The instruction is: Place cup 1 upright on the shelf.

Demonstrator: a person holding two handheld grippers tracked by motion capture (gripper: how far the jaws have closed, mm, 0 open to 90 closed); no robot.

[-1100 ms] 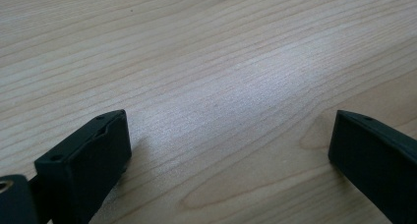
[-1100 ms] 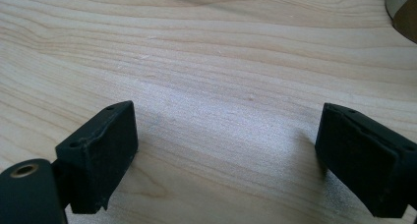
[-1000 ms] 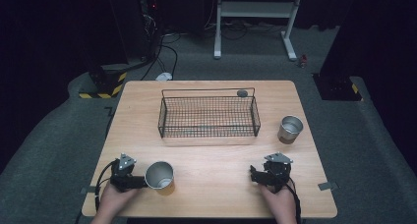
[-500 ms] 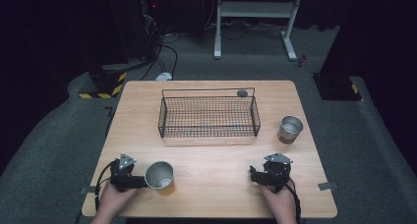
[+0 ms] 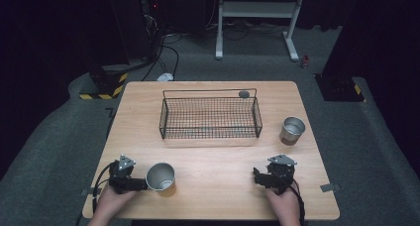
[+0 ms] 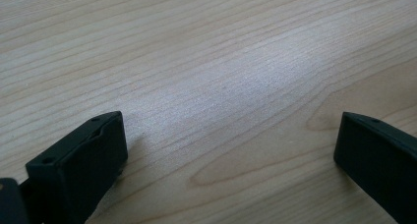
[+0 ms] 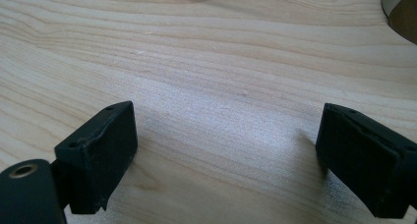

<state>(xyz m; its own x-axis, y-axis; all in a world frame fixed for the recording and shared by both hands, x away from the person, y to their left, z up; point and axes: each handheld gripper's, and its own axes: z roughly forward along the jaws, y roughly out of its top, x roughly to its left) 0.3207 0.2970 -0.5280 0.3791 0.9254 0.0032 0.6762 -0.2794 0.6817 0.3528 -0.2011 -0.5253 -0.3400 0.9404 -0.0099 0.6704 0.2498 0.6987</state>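
My left gripper (image 5: pixel 128 179) rests near the table's front left corner, right beside a shiny metal cup (image 5: pixel 161 177) that stands upright just to its right. Its jaws have just been opening; in the left gripper view the left gripper (image 6: pixel 231 130) stands wide open over bare wood, with nothing between the fingers. My right gripper (image 5: pixel 268 178) lies near the front right, and in its own view the right gripper (image 7: pixel 228 121) is also open over bare wood. A second metal cup (image 5: pixel 292 130) stands behind it; a cup's edge (image 7: pixel 401 13) shows at the top right corner.
A black wire basket (image 5: pixel 210 118) stands across the middle of the wooden table (image 5: pixel 218 196). A small dark round object (image 5: pixel 243 93) lies by the basket's far rim. Cables and a white stand are on the floor beyond the table.
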